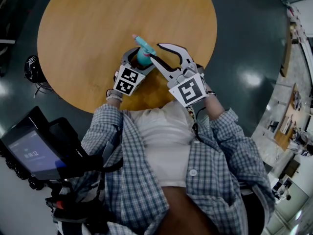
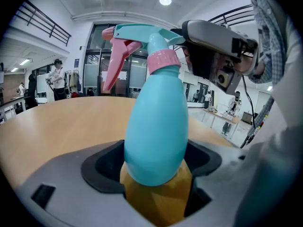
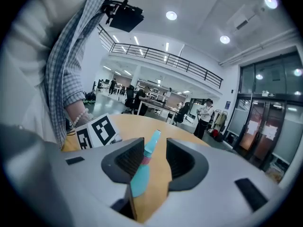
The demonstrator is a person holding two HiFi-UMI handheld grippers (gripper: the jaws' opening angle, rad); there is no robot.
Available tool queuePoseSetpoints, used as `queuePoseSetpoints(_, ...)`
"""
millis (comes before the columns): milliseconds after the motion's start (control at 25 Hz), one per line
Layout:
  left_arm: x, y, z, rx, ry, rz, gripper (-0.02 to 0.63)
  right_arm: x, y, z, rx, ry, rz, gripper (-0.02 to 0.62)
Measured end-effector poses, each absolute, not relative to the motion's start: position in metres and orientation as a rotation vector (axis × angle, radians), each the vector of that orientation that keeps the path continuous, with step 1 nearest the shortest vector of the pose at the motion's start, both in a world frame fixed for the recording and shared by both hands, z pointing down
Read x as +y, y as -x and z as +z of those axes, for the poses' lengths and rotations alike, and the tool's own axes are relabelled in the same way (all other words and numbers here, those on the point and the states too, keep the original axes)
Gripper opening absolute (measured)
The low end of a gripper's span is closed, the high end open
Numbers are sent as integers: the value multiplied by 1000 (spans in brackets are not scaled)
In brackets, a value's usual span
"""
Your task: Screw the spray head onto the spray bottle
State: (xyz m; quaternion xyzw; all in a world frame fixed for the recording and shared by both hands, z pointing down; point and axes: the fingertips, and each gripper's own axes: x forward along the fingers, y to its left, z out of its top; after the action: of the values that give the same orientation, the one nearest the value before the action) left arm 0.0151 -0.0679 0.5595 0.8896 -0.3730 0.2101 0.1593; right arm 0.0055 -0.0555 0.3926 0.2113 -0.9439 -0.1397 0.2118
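A teal spray bottle [image 1: 142, 58] stands near the front edge of the round wooden table [image 1: 107, 18]. On it sits the spray head [image 1: 145, 44], teal with a pink trigger and a pink collar [image 2: 163, 60]. My left gripper [image 1: 141, 60] is shut on the bottle's body [image 2: 156, 126], one pad on each side. My right gripper [image 1: 155, 52] reaches in from the right at the top of the bottle. In the right gripper view the tilted spray head [image 3: 151, 143] lies between the jaws against the left pad, with a gap to the right pad.
The table edge runs just under both grippers, with the person's checked shirt [image 1: 146, 180] below it. A dark screen [image 1: 34, 153] stands at lower left and a black object [image 1: 32, 68] lies on the floor left of the table.
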Motion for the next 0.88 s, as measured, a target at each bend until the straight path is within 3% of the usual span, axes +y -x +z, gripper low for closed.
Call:
queuePoseSetpoints(240, -68, -16, 559, -1065, -2547, 601, 400, -58, -20, 386, -2796, -475, 15, 123)
queuePoseSetpoints(880, -58, -8, 558, -1026, -2559, 604, 400, -52, 5, 439, -2527, 388, 146, 143)
